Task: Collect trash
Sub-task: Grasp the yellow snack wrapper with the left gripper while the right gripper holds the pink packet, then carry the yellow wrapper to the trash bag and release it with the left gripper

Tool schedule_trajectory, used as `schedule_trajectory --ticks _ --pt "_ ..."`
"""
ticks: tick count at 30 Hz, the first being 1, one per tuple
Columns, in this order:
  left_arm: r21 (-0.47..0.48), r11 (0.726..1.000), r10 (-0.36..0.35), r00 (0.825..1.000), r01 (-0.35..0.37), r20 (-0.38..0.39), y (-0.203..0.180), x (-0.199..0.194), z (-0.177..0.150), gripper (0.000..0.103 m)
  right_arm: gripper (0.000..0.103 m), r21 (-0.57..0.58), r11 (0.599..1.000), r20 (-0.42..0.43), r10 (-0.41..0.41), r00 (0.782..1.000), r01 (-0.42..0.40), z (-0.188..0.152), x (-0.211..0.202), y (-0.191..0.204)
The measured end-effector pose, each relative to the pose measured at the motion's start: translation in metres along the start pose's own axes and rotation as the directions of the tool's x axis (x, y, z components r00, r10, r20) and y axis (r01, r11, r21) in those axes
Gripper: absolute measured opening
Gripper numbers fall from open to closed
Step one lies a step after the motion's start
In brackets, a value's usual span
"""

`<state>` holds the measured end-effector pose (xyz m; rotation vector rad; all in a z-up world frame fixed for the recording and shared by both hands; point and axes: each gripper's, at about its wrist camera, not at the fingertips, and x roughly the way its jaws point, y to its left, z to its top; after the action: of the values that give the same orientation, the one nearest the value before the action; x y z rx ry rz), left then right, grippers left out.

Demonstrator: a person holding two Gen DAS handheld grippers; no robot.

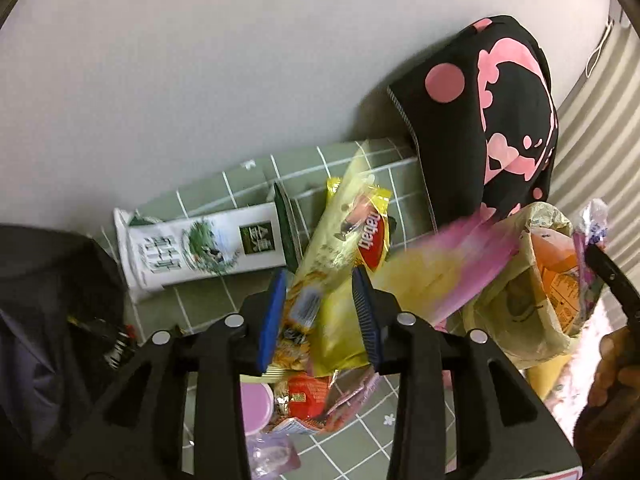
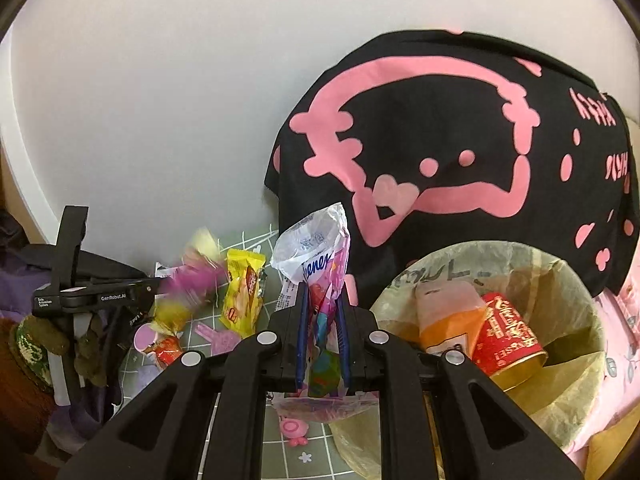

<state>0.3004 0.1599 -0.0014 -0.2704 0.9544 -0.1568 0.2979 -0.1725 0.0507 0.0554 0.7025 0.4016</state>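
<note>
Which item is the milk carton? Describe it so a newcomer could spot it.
Start at the green grid tablecloth where it meets the white wall. The milk carton lies on its side there, left of the yellow wrapper held by the left gripper. It is the only white box, printed with a green meadow scene.
</note>
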Motion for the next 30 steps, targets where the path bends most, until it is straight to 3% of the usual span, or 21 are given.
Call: schedule_trajectory --ticks 4,8,10,12,15,17,19,21,23,27,29,30 --pt "-0.005 0.999 0.038 0.999 -0.038 -0.023 0.005 0.012 -0.002 0.033 0.014 -0.017 1.0 -0.024 0.015 1.0 -0.015 -0.002 0.009 0.006" --pt "0.097 0.995 0.037 0.998 -0.033 -0.045 0.001 0.022 -0.005 0.043 0.014 -0.029 0.999 -0.036 0.018 0.999 -0.019 -0.005 0.014 0.01" --pt "0.189 0.981 0.056 0.998 -0.047 -0.042 -0.007 0.026 -0.008 0.043 0.014 -0.025 0.999 -0.041 0.019 0.999 -0.02 -0.007 0.015 0.011" --pt "0.32 0.947 0.063 0.996 -0.038 -0.069 -0.018 0.035 -0.011 0.044 0.014 -0.02 1.0 -0.048 0.017 0.999 -0.018 -0.009 0.016 0.012" --pt "0.428 0.903 0.092 0.991 -0.041 -0.1 -0.023 0.044 -0.014 0.044 0.014 -0.026 1.0 -0.048 0.003 0.999 -0.004 -0.011 0.015 0.013" --pt "0.415 0.91 0.064 0.991 -0.009 -0.118 -0.022 0.046 -0.012 0.044 0.014 -0.02 1.0 -0.048 -0.013 0.999 0.012 -0.013 0.014 0.013" --pt "0.395 0.916 -0.015 0.989 0.072 -0.144 -0.027 0.043 -0.012 0.044 0.014 0.004 1.0 -0.049 -0.025 0.998 0.025 -0.015 0.013 0.01" --pt "0.42 0.9 -0.052 0.986 0.116 -0.161 -0.037 0.042 -0.018 0.044 0.014 0.017 0.999 -0.052 -0.034 0.998 0.035 -0.017 0.012 0.008" --pt "0.45 0.887 -0.022 0.983 0.103 -0.183 -0.048 0.05 -0.028 0.043 0.014 0.022 0.999 -0.058 -0.045 0.997 0.047 -0.019 0.012 0.007" --pt "0.444 0.896 0.089 0.97 0.022 -0.228 -0.053 0.075 -0.045 0.043 0.014 0.033 0.997 -0.056 -0.061 0.997 0.063 -0.021 0.009 0.003" --pt "0.412 0.911 0.088 0.964 0.023 -0.25 -0.051 0.08 -0.051 0.015 0.014 0.035 0.997 -0.052 -0.066 0.996 0.068 -0.02 0.007 0.001" --pt "0.396 0.918 0.076 0.964 0.032 -0.254 -0.051 0.079 -0.052 0.015 0.014 0.034 0.997 -0.049 -0.068 0.996 0.07 -0.019 0.006 0.001"
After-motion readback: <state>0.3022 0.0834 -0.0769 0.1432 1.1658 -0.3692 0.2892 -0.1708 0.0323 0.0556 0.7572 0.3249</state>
